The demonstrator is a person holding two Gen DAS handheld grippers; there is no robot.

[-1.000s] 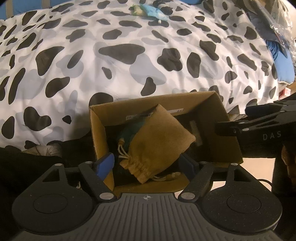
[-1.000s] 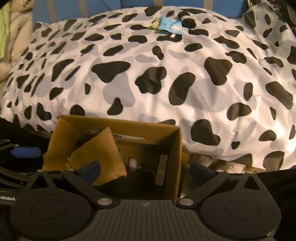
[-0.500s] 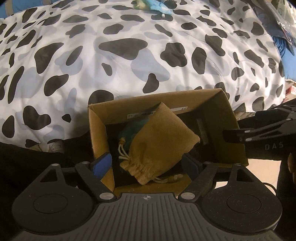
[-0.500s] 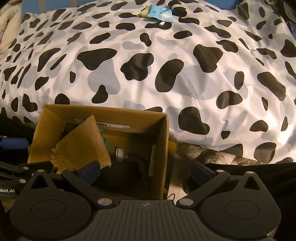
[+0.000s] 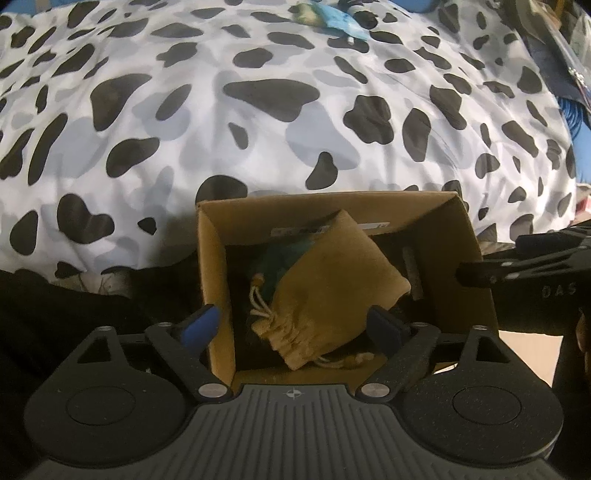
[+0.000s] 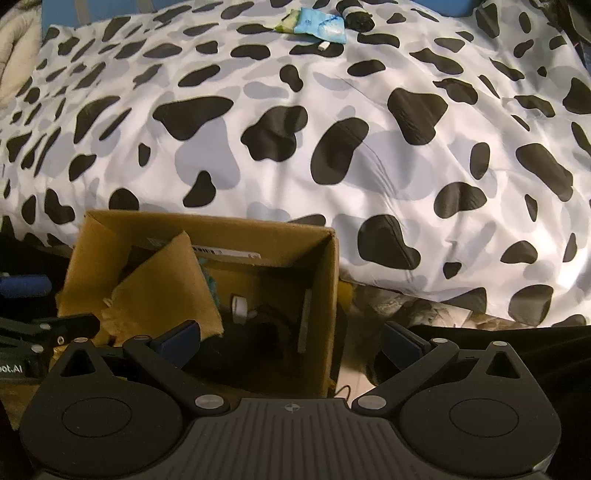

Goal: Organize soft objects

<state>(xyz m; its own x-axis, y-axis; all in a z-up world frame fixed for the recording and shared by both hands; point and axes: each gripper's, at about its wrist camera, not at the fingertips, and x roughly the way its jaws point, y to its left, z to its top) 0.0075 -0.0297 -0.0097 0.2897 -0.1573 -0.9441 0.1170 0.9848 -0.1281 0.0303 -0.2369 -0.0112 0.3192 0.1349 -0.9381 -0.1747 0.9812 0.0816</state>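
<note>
1. Seen from above by both wrist cameras: an open cardboard box (image 5: 476, 280) on the floor, pushed against the edge of a bed covered with a cow-print duvet (image 5: 258, 122).
2. Lying inside the box, toward its left half: a tan drawstring pouch (image 5: 328, 295), tilted, gathered mouth and cream cords pointing to the near left corner, a bit of teal fabric (image 5: 284, 258) showing behind it.
3. Hovering over the box's near wall: the left gripper (image 5: 295, 328), jaws spread wide and just now opened further, blue pads on either side of the pouch, neither pressing on it; left pad outside the box's left wall, right pad just beside the pouch's lower right edge.
4. In the right wrist view: same pouch (image 6: 162, 291) leaning against the box's back left corner, box wall (image 6: 328, 295) at right, dark items and a small white piece deeper in the shadowed bottom, too dim to make out.
5. Above the box's right side: the right gripper (image 6: 291, 341), jaws wide apart, nothing between them, one pad over the box interior, the other beyond its right wall.
6. Far across the duvet, near the top: a light-blue packet (image 6: 321, 22), well apart from the box.
</note>
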